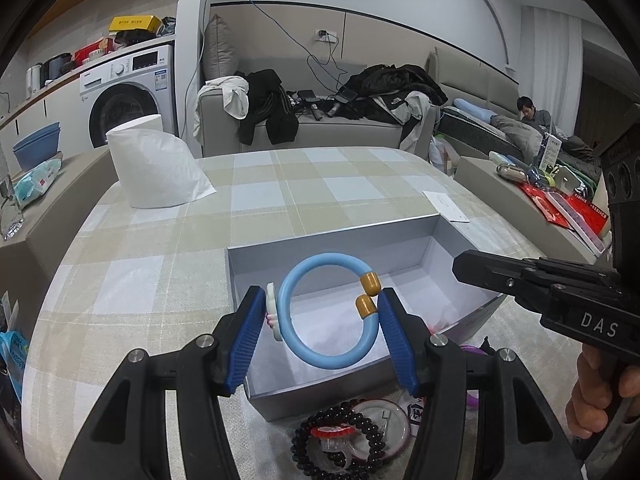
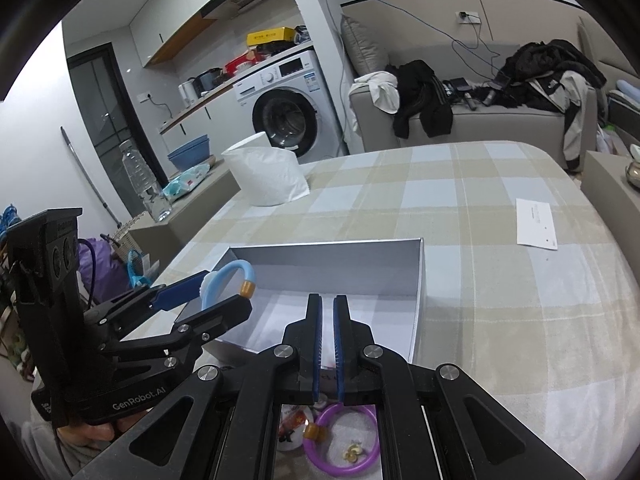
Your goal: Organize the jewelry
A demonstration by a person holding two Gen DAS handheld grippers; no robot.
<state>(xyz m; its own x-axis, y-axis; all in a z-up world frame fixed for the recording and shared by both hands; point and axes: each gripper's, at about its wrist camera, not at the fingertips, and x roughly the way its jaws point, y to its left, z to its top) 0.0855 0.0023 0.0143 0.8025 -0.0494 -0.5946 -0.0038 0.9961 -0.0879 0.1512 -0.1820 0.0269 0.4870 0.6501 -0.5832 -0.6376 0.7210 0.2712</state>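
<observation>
My left gripper is shut on a light blue bracelet with two amber end caps and a white charm, and holds it above the open silver box. The bracelet and left gripper also show in the right wrist view, over the box's left edge. My right gripper is shut and empty, over the box's near side; it enters the left wrist view from the right. A black bead bracelet and a purple bracelet lie in front of the box.
A checked cloth covers the table. A white paper roll stands at the far left and a white card lies at the far right. Small clear round cases lie by the beads. A sofa with clothes is behind.
</observation>
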